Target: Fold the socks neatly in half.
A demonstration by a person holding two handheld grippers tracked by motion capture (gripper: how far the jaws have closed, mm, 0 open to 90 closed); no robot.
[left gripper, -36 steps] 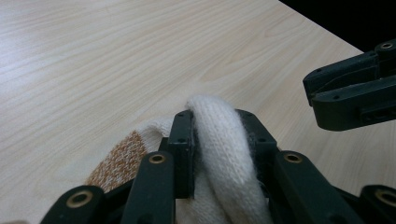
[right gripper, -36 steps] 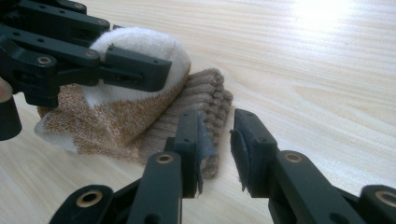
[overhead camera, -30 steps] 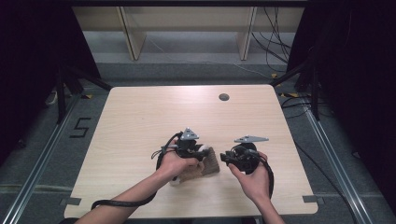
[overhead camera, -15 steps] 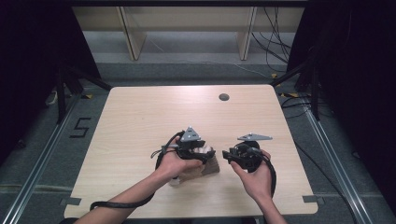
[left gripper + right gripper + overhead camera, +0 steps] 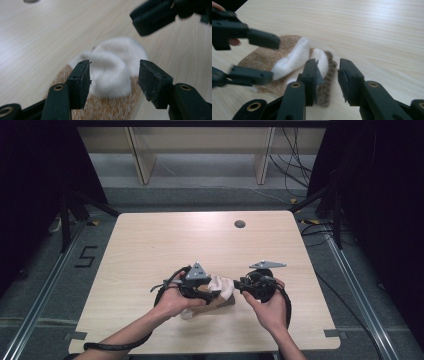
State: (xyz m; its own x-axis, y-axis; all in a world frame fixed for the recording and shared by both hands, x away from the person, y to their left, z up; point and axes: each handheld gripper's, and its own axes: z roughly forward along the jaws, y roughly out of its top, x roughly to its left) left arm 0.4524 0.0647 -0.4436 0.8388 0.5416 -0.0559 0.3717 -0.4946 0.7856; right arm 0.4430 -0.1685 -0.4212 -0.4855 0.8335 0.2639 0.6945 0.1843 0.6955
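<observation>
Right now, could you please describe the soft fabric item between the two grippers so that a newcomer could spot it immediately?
Start at the light wooden table and look to its near edge, where the left gripper and right gripper meet. Between them lies a small tan-brown knitted fabric piece with a fluffy white lining. It is the one soft item there; the table's other mark is a dark round hole at the far side.

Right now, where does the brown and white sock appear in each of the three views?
High view: the sock lies near the table's front edge, between the left gripper and right gripper.
Left gripper view: low centre, between that gripper's jaws.
Right gripper view: left of centre.
Shared landmark: its white cuff.
</observation>
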